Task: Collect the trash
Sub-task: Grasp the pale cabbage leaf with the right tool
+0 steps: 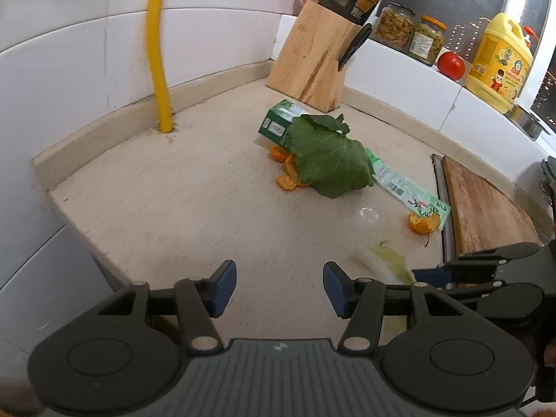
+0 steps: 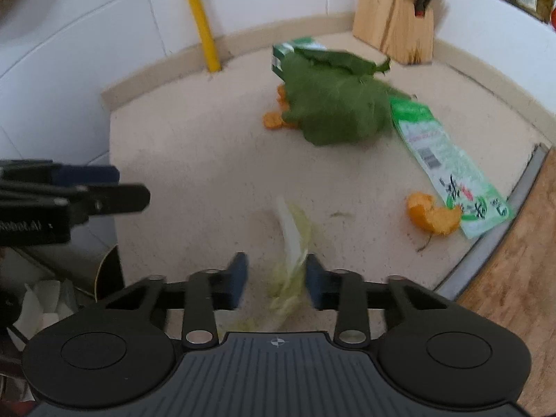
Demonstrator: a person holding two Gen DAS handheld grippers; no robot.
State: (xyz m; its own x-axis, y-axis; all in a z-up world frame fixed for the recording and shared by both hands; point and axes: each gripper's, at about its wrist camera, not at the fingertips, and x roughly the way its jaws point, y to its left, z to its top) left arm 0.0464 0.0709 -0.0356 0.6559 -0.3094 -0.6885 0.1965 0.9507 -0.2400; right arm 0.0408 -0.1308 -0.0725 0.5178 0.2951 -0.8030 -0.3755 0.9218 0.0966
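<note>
Trash lies on the beige counter (image 1: 173,201). A big green leaf (image 1: 330,160) (image 2: 333,111) covers part of a green box (image 1: 278,125) and a flat green wrapper (image 1: 406,191) (image 2: 451,173). Orange peel bits (image 1: 288,173) sit at the leaf's left edge. Another orange peel (image 1: 422,224) (image 2: 434,217) lies at the wrapper's near end. A pale cabbage piece (image 2: 293,243) (image 1: 389,260) lies near the front, blurred. My right gripper (image 2: 276,276) straddles it, with the right pad touching and a gap at the left pad. My left gripper (image 1: 279,286) is open and empty over the counter's front.
At the back stand a wooden knife block (image 1: 312,55) and a yellow pipe (image 1: 158,52). A wooden cutting board (image 1: 486,208) borders the right. Jars (image 1: 396,26), a tomato (image 1: 450,65) and a yellow bottle (image 1: 497,62) line the ledge. Below the counter's left edge sits a dark container (image 2: 104,278).
</note>
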